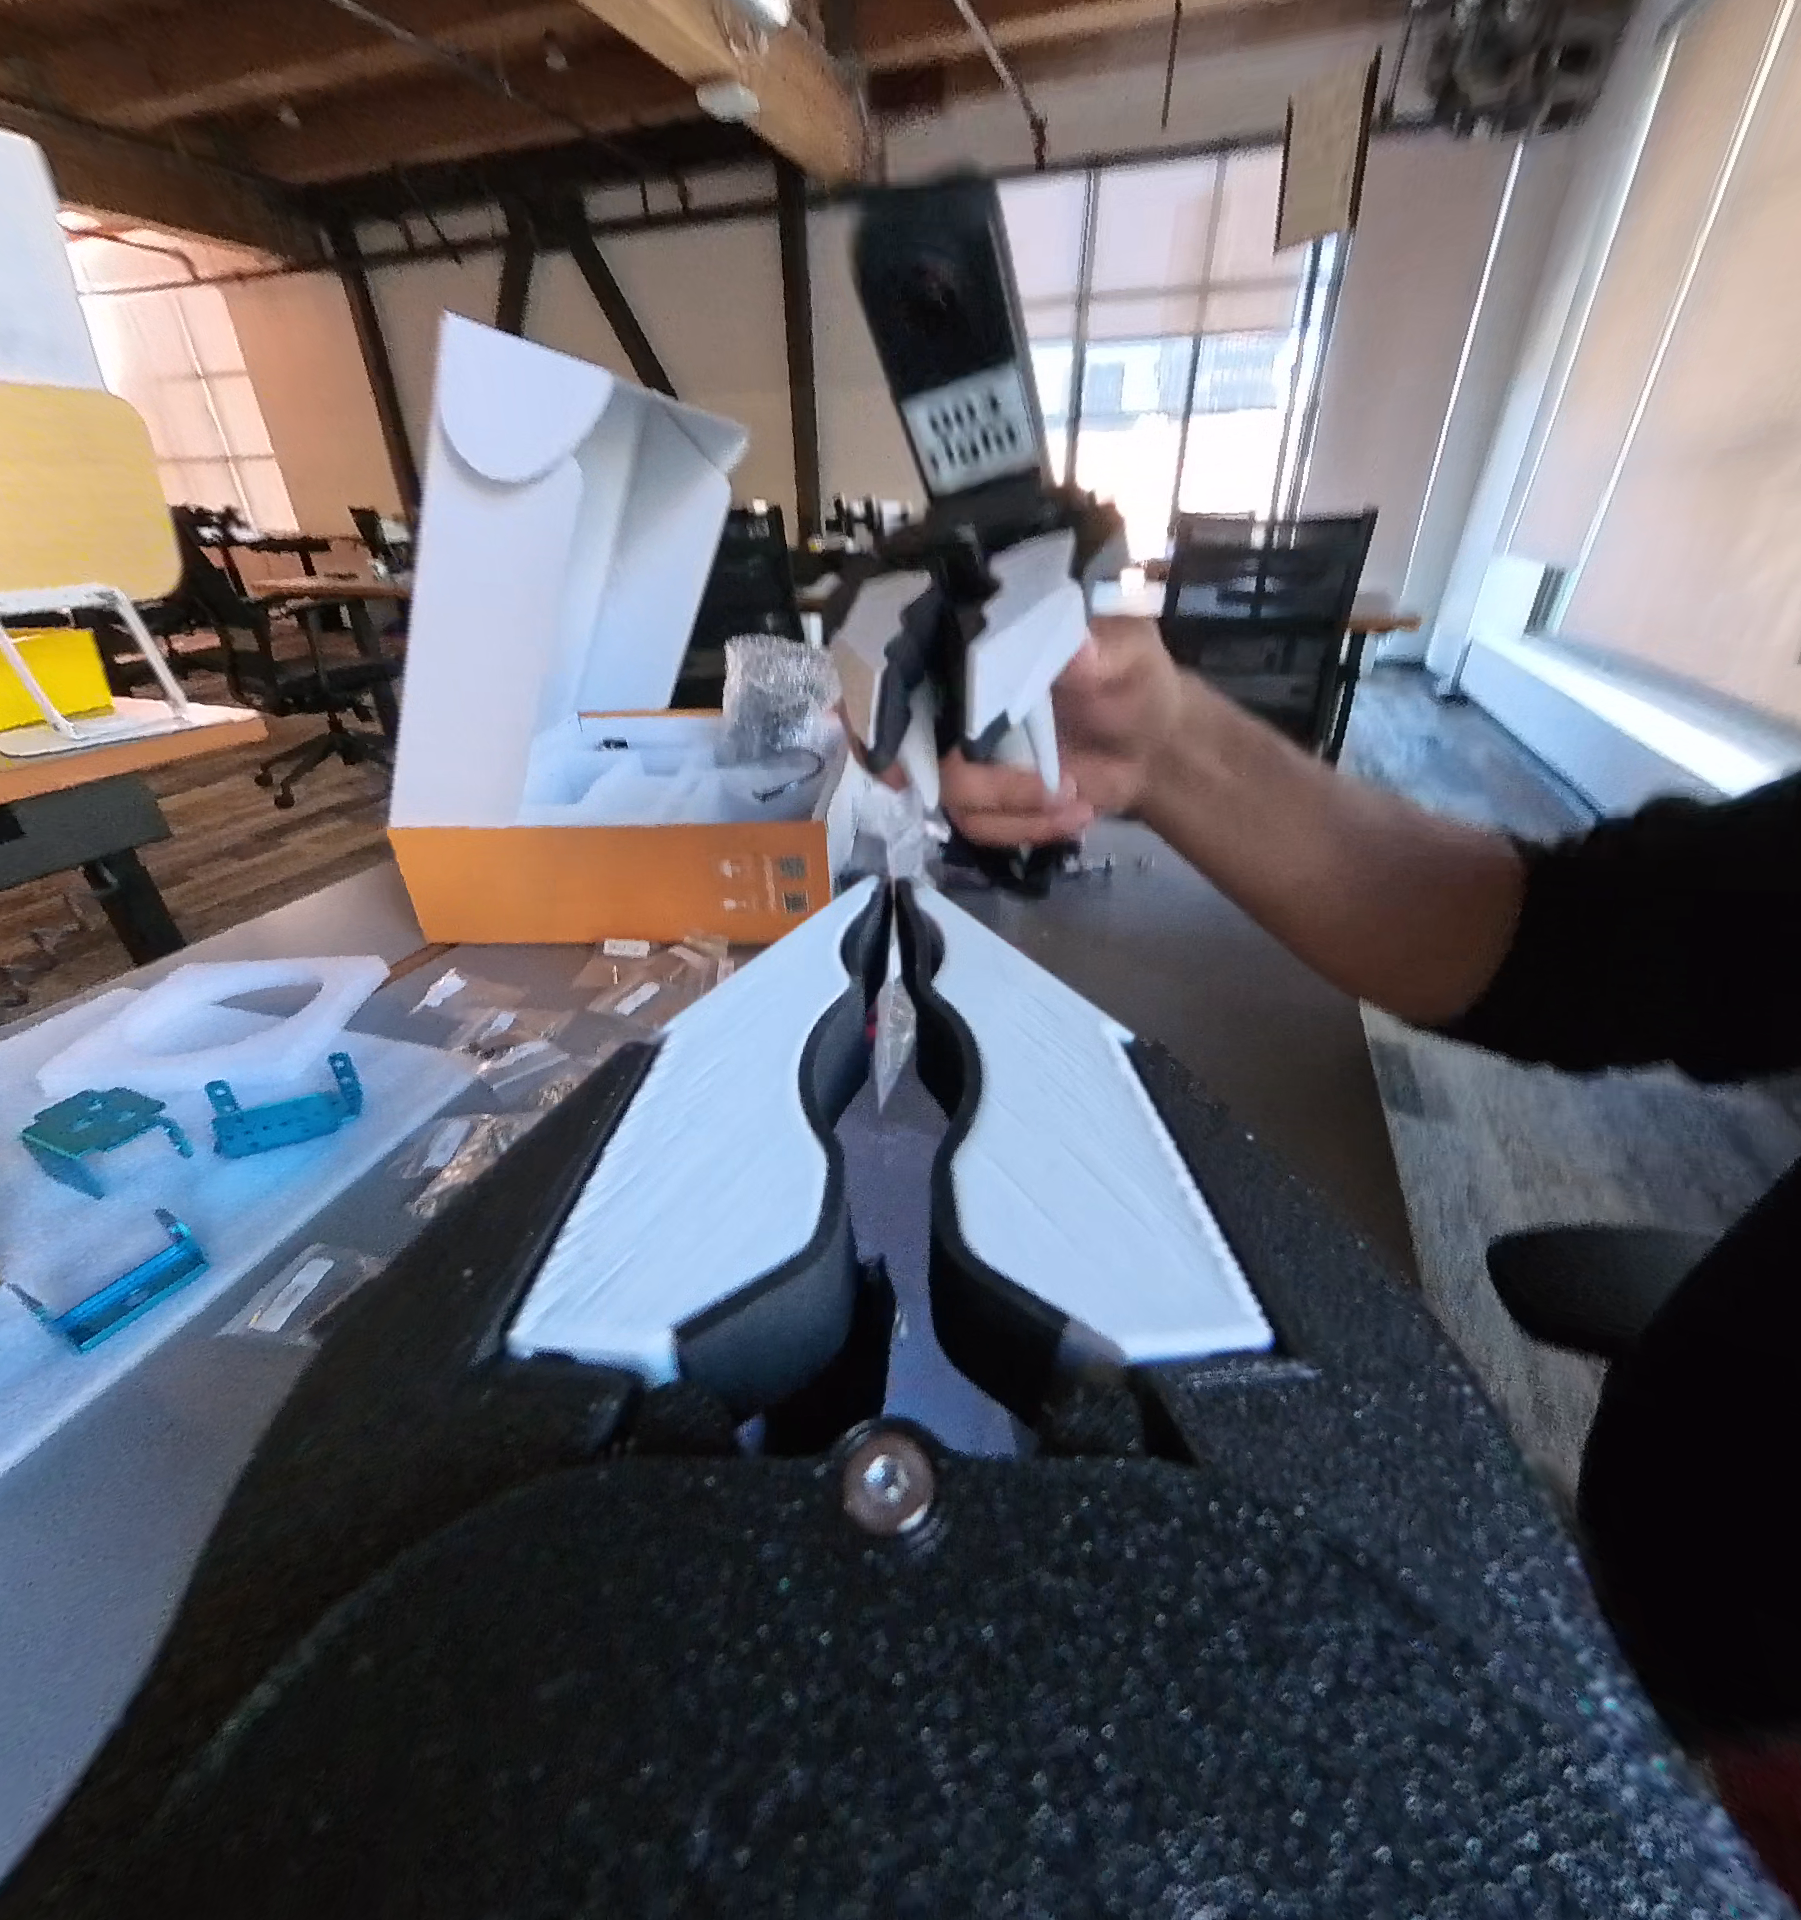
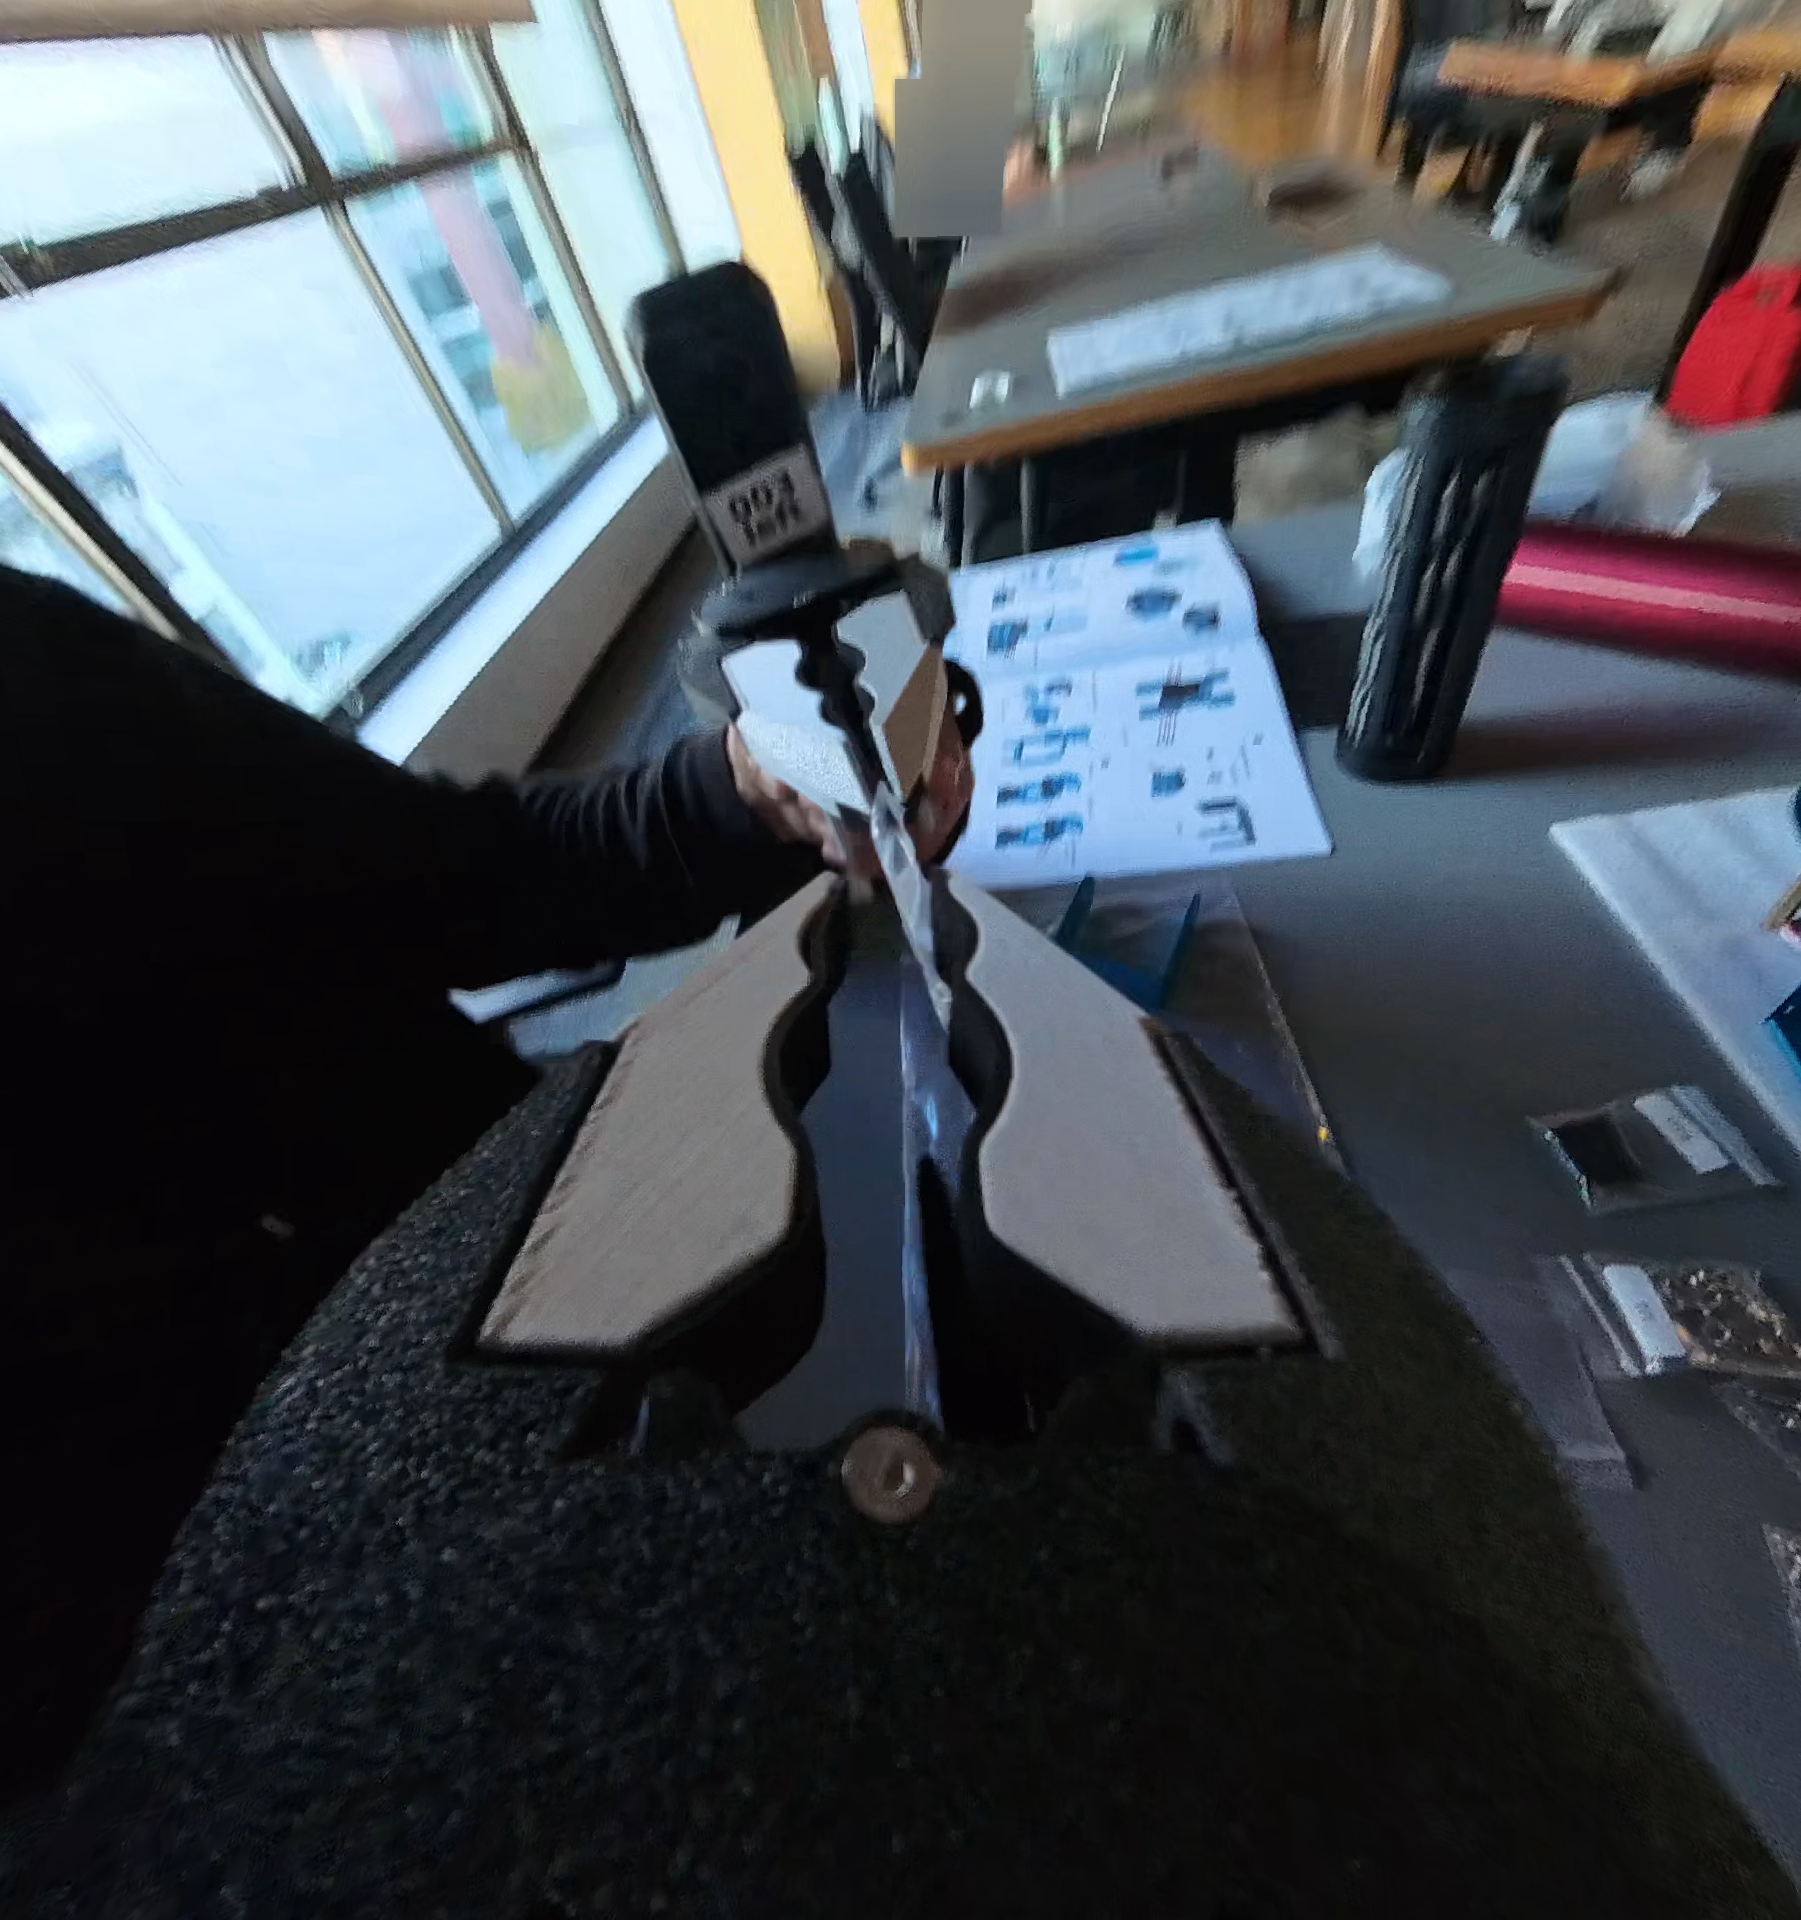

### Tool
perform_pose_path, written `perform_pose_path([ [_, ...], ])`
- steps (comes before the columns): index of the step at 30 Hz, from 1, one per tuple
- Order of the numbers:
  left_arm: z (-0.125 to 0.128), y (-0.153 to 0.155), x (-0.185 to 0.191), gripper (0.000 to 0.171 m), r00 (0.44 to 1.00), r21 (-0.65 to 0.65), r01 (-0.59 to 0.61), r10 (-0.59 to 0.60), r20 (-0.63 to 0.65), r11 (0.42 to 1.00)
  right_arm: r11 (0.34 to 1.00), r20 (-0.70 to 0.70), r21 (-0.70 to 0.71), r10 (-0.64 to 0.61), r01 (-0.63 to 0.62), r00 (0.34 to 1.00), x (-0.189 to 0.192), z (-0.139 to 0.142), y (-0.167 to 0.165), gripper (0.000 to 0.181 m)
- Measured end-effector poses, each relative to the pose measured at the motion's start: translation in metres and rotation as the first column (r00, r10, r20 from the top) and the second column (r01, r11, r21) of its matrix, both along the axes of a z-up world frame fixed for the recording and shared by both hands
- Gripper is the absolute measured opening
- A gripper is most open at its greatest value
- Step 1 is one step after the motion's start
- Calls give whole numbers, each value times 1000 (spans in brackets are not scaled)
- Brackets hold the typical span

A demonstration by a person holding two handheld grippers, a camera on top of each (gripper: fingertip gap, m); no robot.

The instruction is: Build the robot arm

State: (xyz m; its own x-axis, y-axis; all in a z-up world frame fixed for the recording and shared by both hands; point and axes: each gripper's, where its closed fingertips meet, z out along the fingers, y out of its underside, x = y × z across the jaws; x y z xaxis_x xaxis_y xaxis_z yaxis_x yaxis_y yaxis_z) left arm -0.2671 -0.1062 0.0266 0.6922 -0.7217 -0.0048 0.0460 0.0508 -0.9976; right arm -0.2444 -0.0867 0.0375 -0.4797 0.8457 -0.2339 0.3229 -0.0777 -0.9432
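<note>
Above the dark worktop [image 1: 1187,966], your left tongs [image 1: 893,891] and right tongs [image 2: 891,883] both clamp one small clear plastic packet [image 2: 901,862] at twelve o'clock, stretched between them, unopened as far as shows.

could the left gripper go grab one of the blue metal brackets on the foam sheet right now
Probably not as it stands. The left gripper is shut on a small clear plastic bag, which the right gripper pinches too. The blue brackets lie uncovered on the white foam sheet, off to its left.
</note>
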Motion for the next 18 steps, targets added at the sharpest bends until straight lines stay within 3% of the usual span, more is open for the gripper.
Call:
perform_pose_path([
  [4,14,5,-6,0,992,23,-35,32,124,999,994,-189,-31,-108,104,976,0,-11,14,33],
  [9,26,13,-9,0,953,22,-38,30,302,999,975,-265,-171,-183,141,947,-14,-38,8,39],
  [13,31,19,-8,0,907,18,-50,38,419,999,929,-360,-356,-236,101,903,-21,-29,-5,34],
  [18,31,22,-7,0,871,16,-68,52,489,998,884,-442,-454,-334,114,833,-13,-13,4,16],
])
